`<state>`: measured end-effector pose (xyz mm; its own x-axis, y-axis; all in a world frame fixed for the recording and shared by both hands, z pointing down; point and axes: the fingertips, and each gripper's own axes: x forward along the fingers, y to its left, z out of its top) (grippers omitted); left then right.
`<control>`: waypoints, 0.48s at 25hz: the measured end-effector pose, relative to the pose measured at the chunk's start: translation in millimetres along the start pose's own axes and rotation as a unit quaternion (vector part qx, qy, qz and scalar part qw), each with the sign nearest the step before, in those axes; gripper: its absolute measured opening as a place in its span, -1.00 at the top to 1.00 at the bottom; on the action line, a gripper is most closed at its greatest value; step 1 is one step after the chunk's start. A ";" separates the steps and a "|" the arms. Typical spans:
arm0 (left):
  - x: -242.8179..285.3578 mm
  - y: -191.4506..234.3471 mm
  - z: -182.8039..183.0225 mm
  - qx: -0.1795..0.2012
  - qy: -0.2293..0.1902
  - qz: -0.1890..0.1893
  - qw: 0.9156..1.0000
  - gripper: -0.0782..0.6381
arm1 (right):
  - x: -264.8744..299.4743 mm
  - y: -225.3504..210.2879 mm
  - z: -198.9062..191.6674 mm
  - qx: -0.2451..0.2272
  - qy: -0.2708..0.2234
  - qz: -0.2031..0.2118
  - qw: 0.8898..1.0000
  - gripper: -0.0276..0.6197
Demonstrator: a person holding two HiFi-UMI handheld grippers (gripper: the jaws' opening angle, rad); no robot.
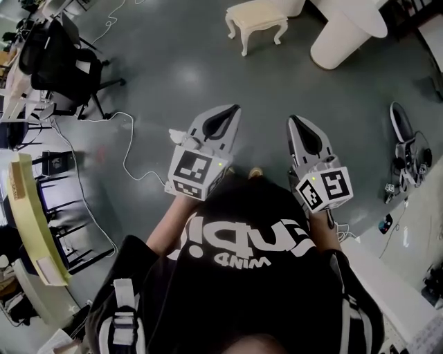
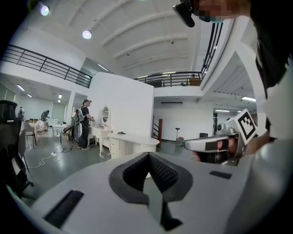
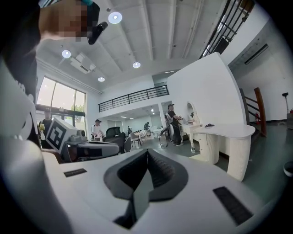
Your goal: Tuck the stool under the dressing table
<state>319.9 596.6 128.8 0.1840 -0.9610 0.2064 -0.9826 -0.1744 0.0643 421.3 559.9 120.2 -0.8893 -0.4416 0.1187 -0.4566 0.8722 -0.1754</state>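
Both sets of jaws are fully closed with nothing between them. The left gripper (image 1: 234, 110) and right gripper (image 1: 293, 122) are held side by side ahead of the person's chest, roughly level, which suits walking toward the work, not grasping. The stool (image 1: 256, 21) stands on the floor (image 1: 173, 69) well ahead, near the dressing bench (image 1: 349, 28) but outside it, not yet tucked under. The step in hand is judged to be the approach

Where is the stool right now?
In the head view the stool stands on the grey floor at top centre, just left of the white dressing table, apart from it and not tucked under.
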 end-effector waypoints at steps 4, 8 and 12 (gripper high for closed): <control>-6.6 10.6 -5.7 -0.002 0.005 -0.005 1.000 0.76 | 7.5 8.7 -0.9 0.005 0.002 -0.005 1.000 0.84; -12.5 19.5 -16.2 -0.003 0.011 -0.019 1.000 0.76 | 12.1 18.1 -5.0 0.013 0.002 -0.010 1.000 0.84; -12.8 26.3 -19.5 -0.003 0.015 -0.030 0.999 0.76 | 13.2 20.6 -10.1 0.012 0.007 -0.023 1.000 0.84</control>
<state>292.3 608.4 146.9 0.2425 -0.9424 0.2304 -0.9698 -0.2294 0.0823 400.4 574.2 128.0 -0.8673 -0.4777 0.1403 -0.4972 0.8458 -0.1937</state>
